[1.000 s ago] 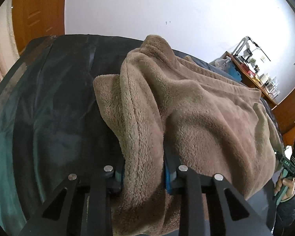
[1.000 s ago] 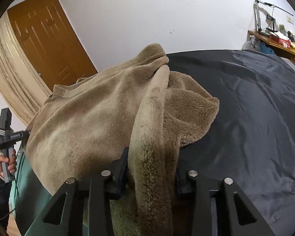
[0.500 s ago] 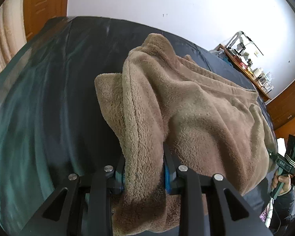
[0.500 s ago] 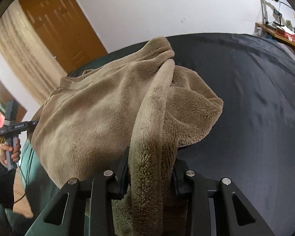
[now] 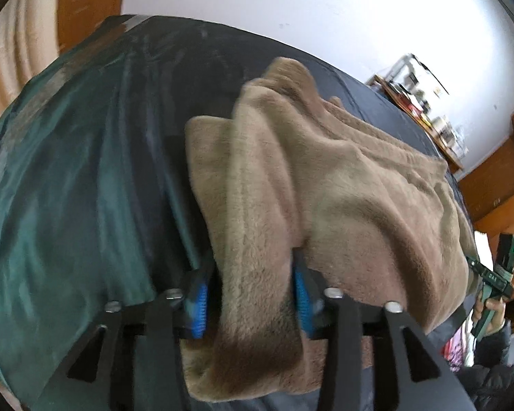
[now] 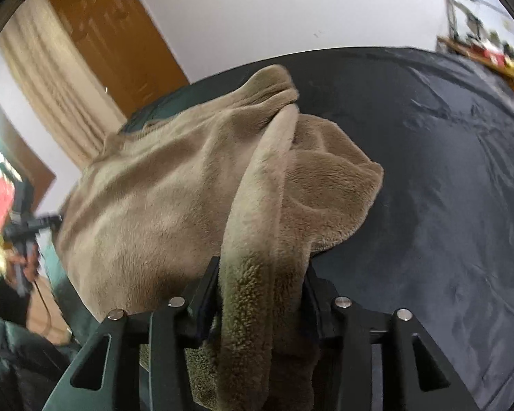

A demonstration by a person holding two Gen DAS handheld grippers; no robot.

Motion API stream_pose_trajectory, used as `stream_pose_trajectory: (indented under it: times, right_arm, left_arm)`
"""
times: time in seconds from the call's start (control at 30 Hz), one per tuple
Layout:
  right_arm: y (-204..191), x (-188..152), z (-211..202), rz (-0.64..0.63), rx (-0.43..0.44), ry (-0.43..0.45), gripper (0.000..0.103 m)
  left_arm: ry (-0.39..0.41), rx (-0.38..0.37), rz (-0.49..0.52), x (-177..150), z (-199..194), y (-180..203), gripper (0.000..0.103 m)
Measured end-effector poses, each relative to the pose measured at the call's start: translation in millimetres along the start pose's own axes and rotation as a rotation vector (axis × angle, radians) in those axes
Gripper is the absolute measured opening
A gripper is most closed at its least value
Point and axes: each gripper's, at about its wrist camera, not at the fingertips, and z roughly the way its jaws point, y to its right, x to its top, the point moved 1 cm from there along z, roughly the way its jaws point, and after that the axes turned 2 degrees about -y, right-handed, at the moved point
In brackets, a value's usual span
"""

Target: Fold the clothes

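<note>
Opening around bunched fleece: left tool (image 5: 250,299) and right tool (image 6: 260,294), jaws parting, each with a thick fold between them. Brown fleece garment (image 5: 342,185) draped over dark-covered table (image 6: 445,188). First fold laid; smoothing, further folds apparently remain.

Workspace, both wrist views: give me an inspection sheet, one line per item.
Surface: dark cover, wrinkled, greenish on its left part in the left wrist view.
Job's things: brown fleece garment, bunched, draped across the surface.
Clutter: nothing seen on the surface.
Grippers: left hand-held gripper jaws opening, a fleece fold between them, a gap showing at the blue pad; right hand-held gripper jaws opening, a fleece hem between them.
Cables: thin dark cord hanging below the other gripper's handle at the far left of the right wrist view.
Surroundings: white wall, wooden door, curtain, cluttered shelf.
</note>
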Motion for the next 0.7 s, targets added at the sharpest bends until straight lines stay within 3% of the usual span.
stream_pose_trajectory:
  times: [0.13,0.23,0.33,0.7]
  right_arm:
    - [4,9,-22,0.024,-0.053,0.086,0.056]
    - [-4,24,-38,-0.042,-0.127,0.156,0.056]
    - [-15,43,-40,-0.121,-0.152,0.190,0.056]
    - [-35,106,16,-0.225,-0.147,0.098,0.056]
  left_arm:
    - [0.066,0.045,-0.024,12,-15,-6,0.066]
    - [0.123,0.063,-0.012,26,-23,-5,0.081]
    - [0.148,0.036,0.008,47,-20,3,0.081]
    - [0.089,-0.015,0.214,110,35,57,0.082]
